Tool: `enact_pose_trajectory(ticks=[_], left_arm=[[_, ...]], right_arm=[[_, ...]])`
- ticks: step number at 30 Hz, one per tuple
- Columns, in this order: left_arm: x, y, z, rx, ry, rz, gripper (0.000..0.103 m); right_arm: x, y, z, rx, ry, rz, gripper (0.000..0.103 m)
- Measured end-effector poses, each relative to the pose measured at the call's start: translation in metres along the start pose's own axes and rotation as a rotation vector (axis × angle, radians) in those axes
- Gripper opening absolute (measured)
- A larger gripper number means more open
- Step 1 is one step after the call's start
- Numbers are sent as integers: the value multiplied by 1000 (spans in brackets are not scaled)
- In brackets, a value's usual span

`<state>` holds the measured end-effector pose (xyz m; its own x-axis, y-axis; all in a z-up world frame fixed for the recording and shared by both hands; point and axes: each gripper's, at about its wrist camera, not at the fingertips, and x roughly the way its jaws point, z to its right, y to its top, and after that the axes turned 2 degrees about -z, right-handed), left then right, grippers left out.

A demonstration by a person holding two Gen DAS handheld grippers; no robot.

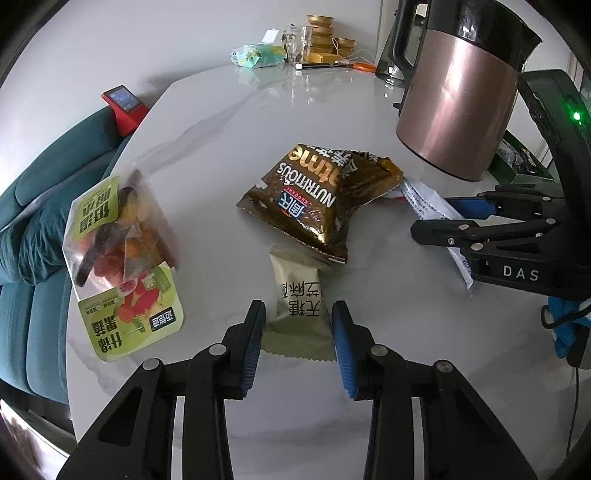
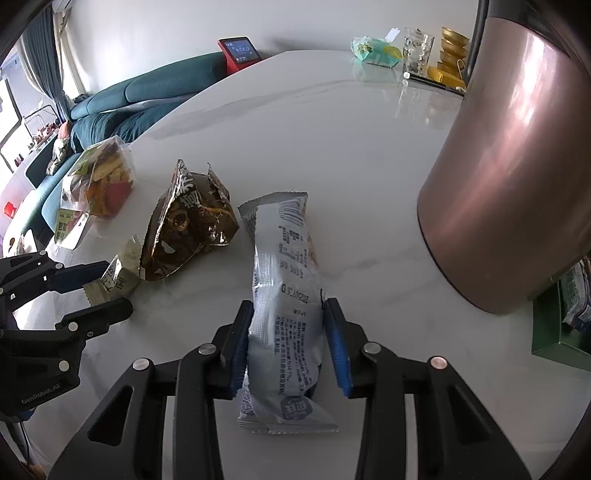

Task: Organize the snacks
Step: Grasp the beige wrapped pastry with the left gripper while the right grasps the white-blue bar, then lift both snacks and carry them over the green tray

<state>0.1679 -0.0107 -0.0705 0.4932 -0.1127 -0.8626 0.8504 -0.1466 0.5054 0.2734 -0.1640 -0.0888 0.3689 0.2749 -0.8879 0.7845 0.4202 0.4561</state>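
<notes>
The left gripper had its blue pads closed against the sides of a small khaki-green snack packet that lay flat on the white marble-look table. Just beyond that packet, and overlapping its far end, sat a crumpled brown foil snack bag. Off to its left, near the table's edge, stood a clear pouch of dried fruit and vegetable crisps with green labels.

The right gripper was clamped on a long silvery-white snack wrapper, pinching it across its lower half; the wrapper stretched away from the fingers over the table, its far end close to the brown foil bag. From the left wrist view this same wrapper poked out from behind the brown bag and ran under the right gripper's black fingers.

A tall rose-coloured kettle with a black handle stood on the right side of the table, near the wrapper. At the far end were a glass tumbler, some stacked gold bowls and a pale green packet. A teal sofa ran along the left of the table.
</notes>
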Motion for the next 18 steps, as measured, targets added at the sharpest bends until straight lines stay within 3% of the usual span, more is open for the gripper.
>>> enact_pose_trajectory(ticks=[18], left_arm=[[-1,-2,6,-31,36,12,30]], right_arm=[[-2,-4,6,35,13,22,0]])
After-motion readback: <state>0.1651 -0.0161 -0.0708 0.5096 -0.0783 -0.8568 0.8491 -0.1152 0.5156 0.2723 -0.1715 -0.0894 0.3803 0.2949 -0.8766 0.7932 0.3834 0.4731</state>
